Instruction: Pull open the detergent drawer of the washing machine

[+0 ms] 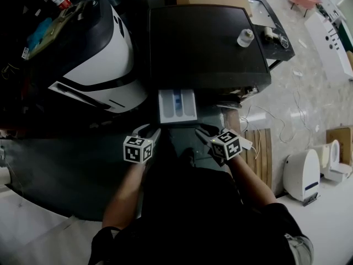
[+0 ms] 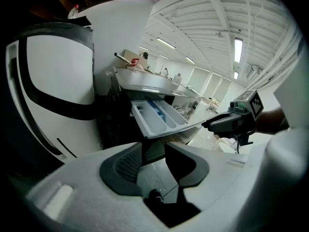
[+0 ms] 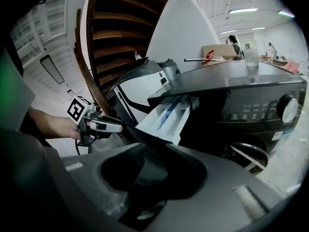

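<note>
Detergent drawer out of washing machine, left hand-held gripper and right hand-held gripper just before its front, jaws apart and empty, seemingly no pull left to make.

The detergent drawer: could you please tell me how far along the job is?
Done: the detergent drawer stands pulled out of the washing machine, compartments exposed. In hand: nothing; the left hand-held gripper and right hand-held gripper are open and empty. Left: apparently nothing.

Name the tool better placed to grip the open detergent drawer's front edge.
Left, narrowly. The left tool is open and empty, and the detergent drawer sits straight ahead of its gap. The right tool is open too, but aimed slightly off it.
</note>
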Demonstrator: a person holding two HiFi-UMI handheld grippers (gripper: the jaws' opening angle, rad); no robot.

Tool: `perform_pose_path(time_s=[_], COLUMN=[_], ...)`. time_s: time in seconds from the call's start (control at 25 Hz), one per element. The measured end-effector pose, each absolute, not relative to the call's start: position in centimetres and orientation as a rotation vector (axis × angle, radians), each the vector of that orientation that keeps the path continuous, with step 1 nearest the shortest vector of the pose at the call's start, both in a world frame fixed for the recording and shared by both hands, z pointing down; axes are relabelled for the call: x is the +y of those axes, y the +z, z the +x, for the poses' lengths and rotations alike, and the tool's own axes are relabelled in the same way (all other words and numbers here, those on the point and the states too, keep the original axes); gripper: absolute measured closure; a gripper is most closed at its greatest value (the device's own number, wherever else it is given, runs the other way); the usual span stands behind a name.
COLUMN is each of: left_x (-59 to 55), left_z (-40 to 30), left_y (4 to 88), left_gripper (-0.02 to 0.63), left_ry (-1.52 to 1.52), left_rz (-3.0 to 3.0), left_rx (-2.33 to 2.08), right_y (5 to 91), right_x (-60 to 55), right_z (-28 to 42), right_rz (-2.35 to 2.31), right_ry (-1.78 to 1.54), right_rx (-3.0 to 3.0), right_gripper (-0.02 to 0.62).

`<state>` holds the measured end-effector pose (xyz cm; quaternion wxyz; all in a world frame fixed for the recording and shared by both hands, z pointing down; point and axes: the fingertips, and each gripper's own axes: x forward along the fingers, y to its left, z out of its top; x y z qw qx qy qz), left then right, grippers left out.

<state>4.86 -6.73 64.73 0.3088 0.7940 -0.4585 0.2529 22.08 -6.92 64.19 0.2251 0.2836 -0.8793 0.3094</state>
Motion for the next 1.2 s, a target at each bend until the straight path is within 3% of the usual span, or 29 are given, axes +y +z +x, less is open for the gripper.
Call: perform_pose_path(time_s=[0.28,0.76,1.2], left_x=[-7.3,-11.2,-17.1], left_z=[4.2,0.5,-2.6], left_y=[64.1,55.3,45.7], left_gripper=[0.477,0.476,0.500], left_ry=[0.648,0.560,0.388], left_rz=[2.100,2.285,2.515], left_rx=[-1.164,-1.225,-1.252], right_y=[63.6,56.9,49.8], right_x=[-7.3,-12.0,-17.3], right_z=[22.3,25.6,17.5], right_rz=[0.775,1.023,1.163], right_ry=[0.944,0.826,0.709], right_rx=[-2.440,-2.540,-2.604], right_gripper=[0.465,0.466,0.505])
